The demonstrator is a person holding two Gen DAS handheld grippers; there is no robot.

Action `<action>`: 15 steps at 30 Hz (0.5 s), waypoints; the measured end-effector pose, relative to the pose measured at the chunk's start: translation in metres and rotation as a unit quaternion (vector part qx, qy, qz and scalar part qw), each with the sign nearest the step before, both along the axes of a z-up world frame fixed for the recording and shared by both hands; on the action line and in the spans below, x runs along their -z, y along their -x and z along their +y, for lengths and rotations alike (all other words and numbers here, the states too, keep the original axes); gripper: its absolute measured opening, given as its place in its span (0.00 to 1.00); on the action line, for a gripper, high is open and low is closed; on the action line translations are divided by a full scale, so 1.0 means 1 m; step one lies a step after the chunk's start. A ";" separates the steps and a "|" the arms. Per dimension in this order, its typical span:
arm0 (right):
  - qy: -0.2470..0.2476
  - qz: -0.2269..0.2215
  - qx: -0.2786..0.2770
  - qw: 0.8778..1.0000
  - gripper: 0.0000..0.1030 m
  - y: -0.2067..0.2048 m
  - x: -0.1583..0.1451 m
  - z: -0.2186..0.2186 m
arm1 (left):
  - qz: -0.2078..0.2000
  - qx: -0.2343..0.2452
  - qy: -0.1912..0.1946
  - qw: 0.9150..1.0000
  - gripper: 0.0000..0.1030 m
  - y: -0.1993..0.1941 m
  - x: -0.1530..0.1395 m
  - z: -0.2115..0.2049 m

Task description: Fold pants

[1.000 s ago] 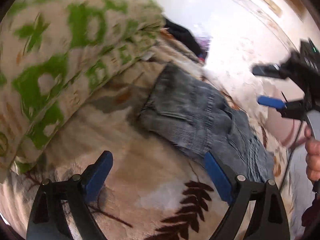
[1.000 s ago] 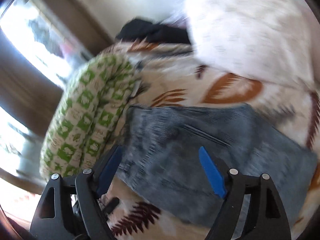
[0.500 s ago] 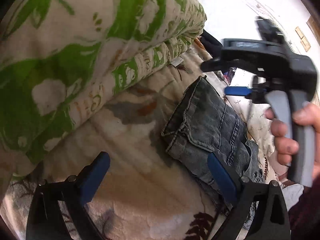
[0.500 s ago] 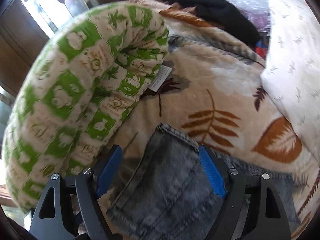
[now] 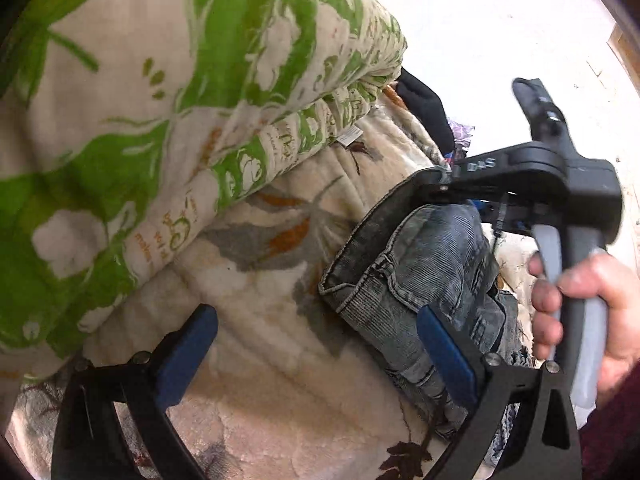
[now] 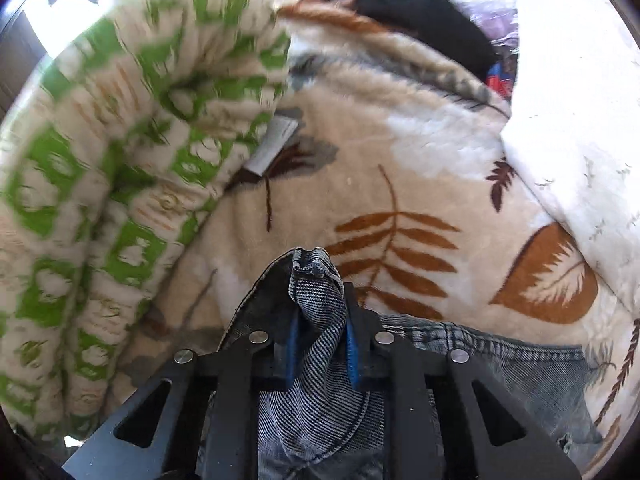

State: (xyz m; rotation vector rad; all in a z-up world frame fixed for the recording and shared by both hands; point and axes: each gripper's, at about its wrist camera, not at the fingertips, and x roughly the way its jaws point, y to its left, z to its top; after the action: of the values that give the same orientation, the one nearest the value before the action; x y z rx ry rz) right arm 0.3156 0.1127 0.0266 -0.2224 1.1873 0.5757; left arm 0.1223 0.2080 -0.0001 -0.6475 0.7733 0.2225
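Note:
Grey-blue denim pants (image 5: 416,276) lie on a cream blanket with leaf prints (image 5: 256,352). In the right wrist view my right gripper (image 6: 320,344) is shut on the waistband corner of the pants (image 6: 316,304), which bunches up between the blue pads. In the left wrist view the right gripper (image 5: 448,178) pinches the far waistband corner and lifts it, held by a hand (image 5: 580,308). My left gripper (image 5: 316,348) is open, its right pad (image 5: 444,348) over the near part of the pants, its left pad over the blanket.
A rolled green-and-cream quilt (image 5: 160,120) lies along the left of the pants, also in the right wrist view (image 6: 100,180). A black garment (image 6: 380,4) lies at the far end. A white pillow (image 6: 580,140) is at the right.
My right gripper has come down onto the far waistband corner and shut on it, lifting the edge. My left gripper stays open and has moved a little closer to the pants.

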 end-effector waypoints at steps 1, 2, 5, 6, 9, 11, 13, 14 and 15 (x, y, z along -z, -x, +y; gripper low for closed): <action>-0.008 -0.006 0.004 1.000 0.16 0.003 -0.006 -0.007 | -0.003 0.001 -0.001 1.000 0.98 -0.001 0.000 -0.001; -0.014 -0.009 0.006 1.000 0.16 0.004 -0.011 -0.011 | -0.006 0.001 -0.003 1.000 0.98 -0.001 -0.001 -0.001; -0.034 -0.017 0.015 0.999 0.16 0.009 -0.022 -0.024 | -0.007 0.002 -0.007 1.000 0.98 -0.004 0.000 -0.003; -0.041 -0.022 0.018 0.999 0.16 0.010 -0.026 -0.028 | -0.008 0.006 -0.006 1.000 0.98 -0.005 0.001 -0.003; -0.065 -0.028 0.026 0.997 0.15 0.015 -0.039 -0.034 | -0.019 0.023 -0.012 0.999 0.98 -0.007 -0.001 -0.008; -0.080 -0.031 0.030 0.996 0.15 0.020 -0.046 -0.040 | -0.029 0.036 -0.007 0.999 0.97 -0.009 -0.003 -0.011; -0.095 -0.039 0.036 0.994 0.15 0.025 -0.050 -0.049 | -0.037 0.045 -0.009 0.998 0.96 -0.012 -0.005 -0.016; -0.107 -0.041 0.042 0.993 0.15 0.027 -0.053 -0.057 | -0.043 0.050 -0.016 0.998 0.92 -0.011 -0.007 -0.019; -0.116 -0.043 0.047 0.991 0.15 0.029 -0.055 -0.064 | -0.047 0.058 -0.024 0.997 0.89 -0.011 -0.010 -0.024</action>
State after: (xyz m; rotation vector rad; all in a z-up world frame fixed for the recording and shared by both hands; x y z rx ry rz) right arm 0.2863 0.0489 0.0820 0.0068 1.0315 0.6103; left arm 0.1331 0.1844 0.0095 -0.5629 0.7102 0.1039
